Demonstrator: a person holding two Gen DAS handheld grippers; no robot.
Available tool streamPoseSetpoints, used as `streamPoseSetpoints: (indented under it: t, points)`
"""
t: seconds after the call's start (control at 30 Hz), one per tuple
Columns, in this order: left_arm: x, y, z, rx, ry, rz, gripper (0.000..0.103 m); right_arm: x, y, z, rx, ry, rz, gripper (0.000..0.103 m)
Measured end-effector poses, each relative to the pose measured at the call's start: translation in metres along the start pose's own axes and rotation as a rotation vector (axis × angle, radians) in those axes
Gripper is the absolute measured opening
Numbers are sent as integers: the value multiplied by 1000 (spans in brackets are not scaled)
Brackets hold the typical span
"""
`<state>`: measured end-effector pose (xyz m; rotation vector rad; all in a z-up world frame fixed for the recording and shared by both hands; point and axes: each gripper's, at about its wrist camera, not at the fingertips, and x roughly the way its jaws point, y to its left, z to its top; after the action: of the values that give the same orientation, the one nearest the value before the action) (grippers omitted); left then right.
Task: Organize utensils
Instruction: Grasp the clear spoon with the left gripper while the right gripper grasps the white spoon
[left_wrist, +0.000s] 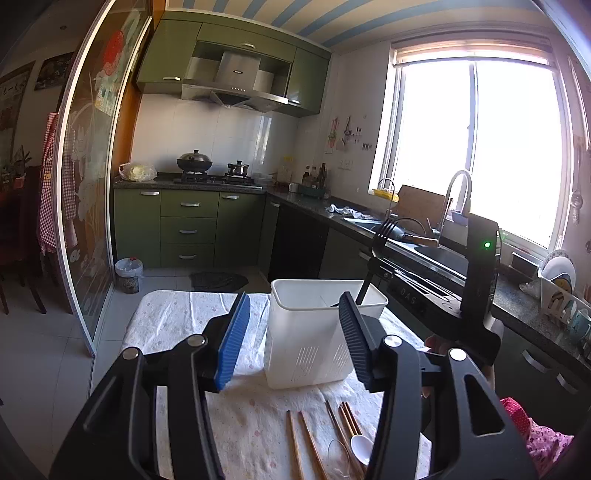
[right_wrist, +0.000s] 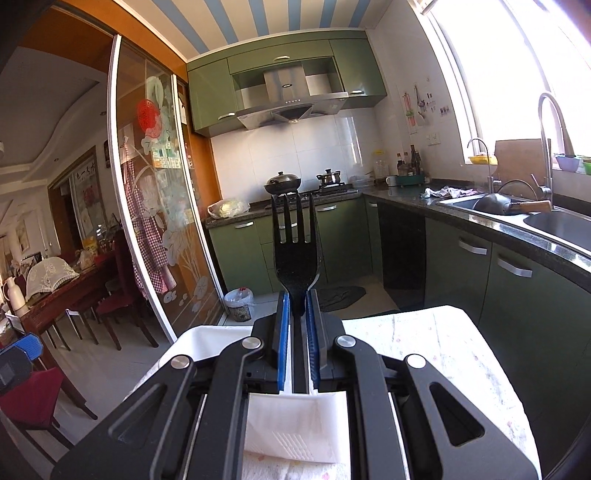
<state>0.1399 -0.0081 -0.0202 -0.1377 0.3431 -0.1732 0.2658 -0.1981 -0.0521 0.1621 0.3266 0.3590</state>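
A white plastic utensil holder (left_wrist: 306, 332) stands on the cloth-covered table (left_wrist: 177, 325). My left gripper (left_wrist: 293, 332) is open and empty, its fingers spread either side of the holder, nearer the camera. My right gripper (right_wrist: 295, 314) is shut on a black fork (right_wrist: 295, 247), tines up. In the left wrist view the fork (left_wrist: 380, 243) hangs with its handle end in the holder's right side, under the right gripper's body (left_wrist: 476, 280). The holder shows below the right gripper (right_wrist: 295, 424). Wooden chopsticks (left_wrist: 310, 443), a white spoon (left_wrist: 360, 446) and a clear spoon (left_wrist: 338, 456) lie on the cloth.
A kitchen counter with a sink (right_wrist: 517, 214) runs along the right. A glass sliding door (right_wrist: 155, 206) stands to the left. A dish rack (left_wrist: 561, 295) sits on the counter at far right. A stove with pots (left_wrist: 210, 173) is at the back.
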Motion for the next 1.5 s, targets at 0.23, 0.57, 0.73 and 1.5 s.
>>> streamPoseSetpoints:
  t: [0.23, 0.57, 0.73, 1.5]
  points:
    - [17, 3, -15, 0, 165, 4, 48, -14, 4, -11, -51, 54, 6, 27]
    - [38, -9, -52, 75, 398, -17, 49, -58, -1, -6, -65, 94, 23, 42]
    - [56, -18, -84, 49, 584, -82, 48, -72, 10, -51, -172, 420, 125, 43]
    - [88, -53, -136, -34, 850, -53, 29, -106, -23, -86, -106, 500, 121, 43]
